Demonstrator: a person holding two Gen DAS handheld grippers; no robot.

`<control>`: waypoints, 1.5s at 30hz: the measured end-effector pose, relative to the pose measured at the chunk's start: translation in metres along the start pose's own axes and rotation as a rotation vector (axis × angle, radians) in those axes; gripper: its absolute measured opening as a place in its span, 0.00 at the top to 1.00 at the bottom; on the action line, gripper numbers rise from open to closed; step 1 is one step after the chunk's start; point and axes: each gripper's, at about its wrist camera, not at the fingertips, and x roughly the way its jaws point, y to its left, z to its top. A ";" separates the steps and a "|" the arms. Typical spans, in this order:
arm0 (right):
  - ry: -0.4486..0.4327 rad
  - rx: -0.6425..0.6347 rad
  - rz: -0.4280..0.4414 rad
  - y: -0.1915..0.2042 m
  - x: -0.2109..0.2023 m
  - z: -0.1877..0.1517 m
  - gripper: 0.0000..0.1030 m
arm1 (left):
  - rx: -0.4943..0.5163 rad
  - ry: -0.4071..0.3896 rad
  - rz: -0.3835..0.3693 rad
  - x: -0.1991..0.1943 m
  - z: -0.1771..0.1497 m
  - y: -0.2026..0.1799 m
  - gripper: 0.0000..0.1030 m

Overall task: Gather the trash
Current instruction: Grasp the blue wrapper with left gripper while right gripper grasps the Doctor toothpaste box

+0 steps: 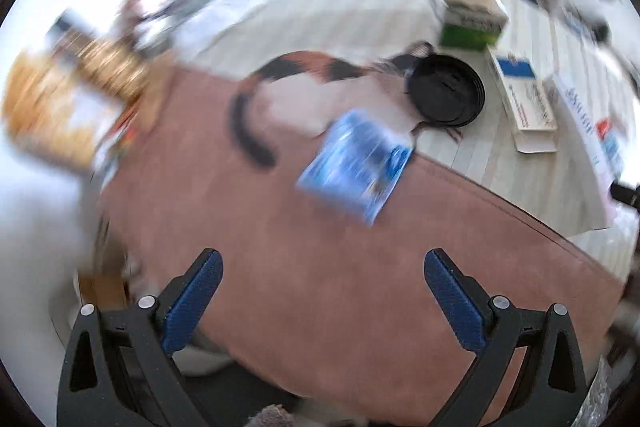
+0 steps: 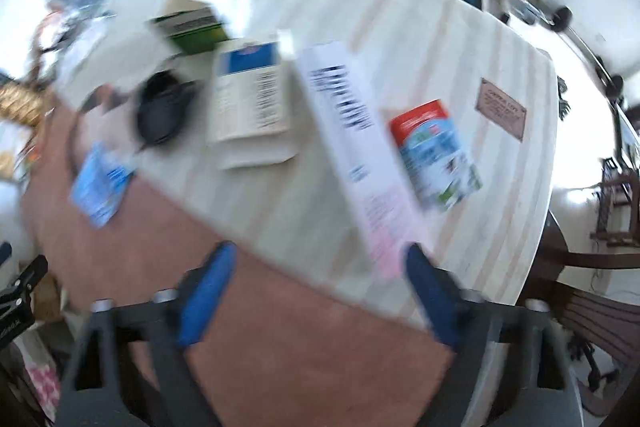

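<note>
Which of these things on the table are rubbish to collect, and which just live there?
Probably trash:
blue packet
green box
blue-and-white box
long white box
red-topped carton

Just lying about:
black bowl
brown mat
small brown card

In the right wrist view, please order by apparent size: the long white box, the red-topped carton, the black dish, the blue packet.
1. long white box, clearly largest, though nearest the camera.
2. red-topped carton.
3. black dish and blue packet look alike; blur prevents ranking them.
</note>
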 end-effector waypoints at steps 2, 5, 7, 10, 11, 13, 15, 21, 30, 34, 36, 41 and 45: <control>0.026 0.012 0.008 -0.012 0.017 0.019 0.25 | 0.076 0.053 0.017 0.027 0.026 -0.010 0.00; 0.056 0.000 -0.021 -0.018 0.040 0.037 0.25 | 0.165 0.115 0.028 0.060 0.048 -0.017 0.00; 0.072 0.000 -0.038 -0.018 0.052 0.044 0.25 | 0.211 0.141 0.032 0.076 0.058 -0.023 0.00; 0.097 0.025 -0.034 -0.023 0.070 0.051 0.32 | 0.276 0.189 0.025 0.099 0.070 -0.028 0.00; 0.102 0.041 -0.032 -0.025 0.075 0.052 0.34 | 0.290 0.205 0.020 0.105 0.073 -0.029 0.00; 0.088 0.069 -0.042 -0.029 0.078 0.053 0.40 | 0.297 0.240 -0.017 0.116 0.076 -0.032 0.01; 0.088 0.089 -0.016 -0.032 0.078 0.053 0.41 | 0.273 0.251 -0.064 0.119 0.075 -0.032 0.01; 0.134 0.152 0.071 -0.044 0.077 0.026 0.42 | 0.029 0.309 -0.235 0.115 0.050 -0.017 0.12; 0.277 0.133 0.117 -0.044 0.086 -0.024 0.38 | -0.171 0.391 -0.349 0.107 -0.009 -0.016 0.11; 0.223 0.079 0.039 -0.036 0.085 -0.021 0.36 | -0.158 0.382 -0.287 0.107 -0.012 -0.023 0.11; 0.189 0.068 0.007 -0.030 0.085 -0.013 0.36 | -0.212 0.349 -0.297 0.100 -0.007 -0.021 0.11; 0.154 0.071 -0.020 -0.012 0.094 0.008 0.35 | -0.249 0.320 -0.284 0.099 0.010 -0.020 0.11; 0.110 0.045 -0.063 0.005 0.095 0.008 0.45 | -0.245 0.298 -0.208 0.105 0.018 -0.030 0.23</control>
